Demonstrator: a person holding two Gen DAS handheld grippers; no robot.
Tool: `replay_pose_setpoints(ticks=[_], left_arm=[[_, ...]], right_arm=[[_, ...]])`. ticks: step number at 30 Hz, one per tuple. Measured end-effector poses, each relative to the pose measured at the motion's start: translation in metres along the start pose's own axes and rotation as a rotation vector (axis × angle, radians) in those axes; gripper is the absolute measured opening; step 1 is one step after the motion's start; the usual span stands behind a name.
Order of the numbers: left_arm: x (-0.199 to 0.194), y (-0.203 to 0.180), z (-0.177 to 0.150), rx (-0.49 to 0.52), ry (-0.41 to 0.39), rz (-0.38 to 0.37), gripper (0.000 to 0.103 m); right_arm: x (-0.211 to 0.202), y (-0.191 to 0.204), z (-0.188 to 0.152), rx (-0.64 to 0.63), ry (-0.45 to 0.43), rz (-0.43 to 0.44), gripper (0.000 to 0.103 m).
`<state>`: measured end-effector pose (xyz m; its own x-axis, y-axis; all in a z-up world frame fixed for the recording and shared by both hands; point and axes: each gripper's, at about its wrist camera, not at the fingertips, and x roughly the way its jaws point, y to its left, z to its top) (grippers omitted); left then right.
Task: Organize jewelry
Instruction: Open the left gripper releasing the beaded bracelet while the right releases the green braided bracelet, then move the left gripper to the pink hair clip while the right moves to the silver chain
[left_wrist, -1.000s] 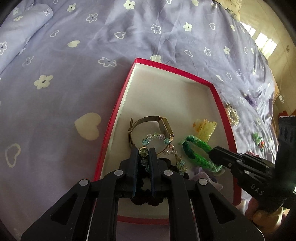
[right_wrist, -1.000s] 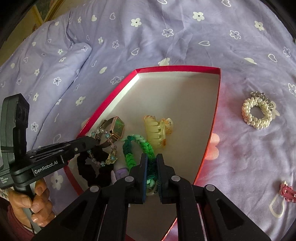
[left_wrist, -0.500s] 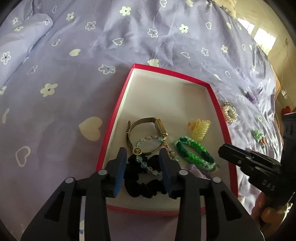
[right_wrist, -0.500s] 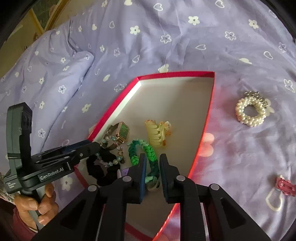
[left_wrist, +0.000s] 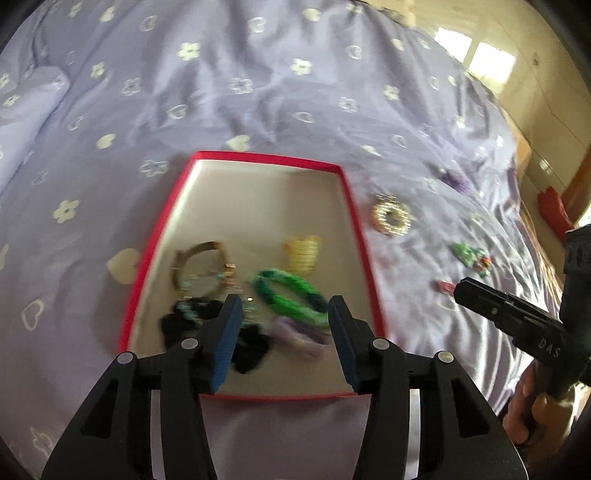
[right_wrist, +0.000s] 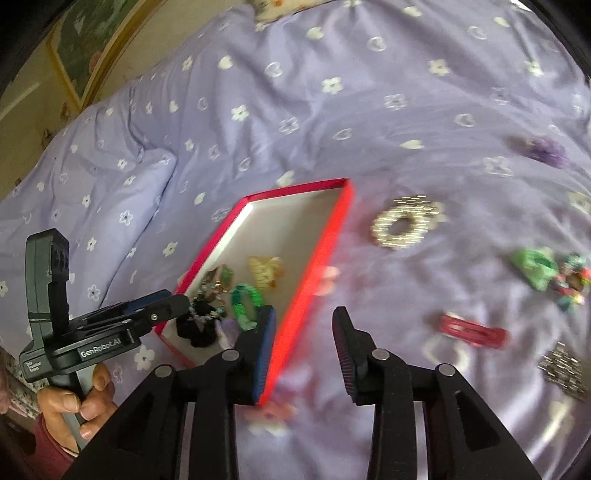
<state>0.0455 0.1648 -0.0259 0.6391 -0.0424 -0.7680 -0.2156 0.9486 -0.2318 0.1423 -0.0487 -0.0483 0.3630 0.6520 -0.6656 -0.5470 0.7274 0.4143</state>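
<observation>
Both grippers stood wide apart at the jaws, holding nothing. In the left wrist view the left gripper (left_wrist: 284, 341) hovered over the near end of the red-rimmed box (left_wrist: 360, 236), where the green braided bracelet (left_wrist: 291, 295), a gold watch (left_wrist: 201, 267), a yellow claw clip (left_wrist: 303, 251), a black scrunchie (left_wrist: 207, 325) and a blurred pale purple piece (left_wrist: 299, 334) lay. The right gripper's (right_wrist: 303, 354) own view put its fingers over the box's right wall and the lilac bedspread (right_wrist: 332, 122) just beside it.

Only the right wrist view showed a silver piece (right_wrist: 561, 365) at 4 o'clock. Both views showed the pearl bracelet (right_wrist: 404, 221) at 1 o'clock, the red hair clip (right_wrist: 472, 332) at 3 o'clock, and green trinkets (right_wrist: 546, 273) outside the box.
</observation>
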Motion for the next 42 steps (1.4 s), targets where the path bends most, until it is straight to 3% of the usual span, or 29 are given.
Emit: replay_pose_setpoints(ticks=[16,23,28,42], left_arm=[[0.013,-0.091,-0.008,0.157,0.048,-0.091,0.053],[0.025,-0.122,-0.008,0.217,0.076,-0.116,0.055],[0.035,-0.141,-0.009,0.275,0.097,-0.13,0.057],[0.087,-0.193,-0.001,0.47,0.167,-0.155,0.059]], right_arm=[[-0.087,-0.099,-0.031,0.163,-0.086,-0.159,0.041],[-0.107,-0.131,-0.047,0.216,-0.09,-0.21,0.041],[-0.107,-0.144,-0.054,0.217,-0.071,-0.229,0.046],[-0.08,-0.164,-0.045,0.166,0.014,-0.234,0.047]])
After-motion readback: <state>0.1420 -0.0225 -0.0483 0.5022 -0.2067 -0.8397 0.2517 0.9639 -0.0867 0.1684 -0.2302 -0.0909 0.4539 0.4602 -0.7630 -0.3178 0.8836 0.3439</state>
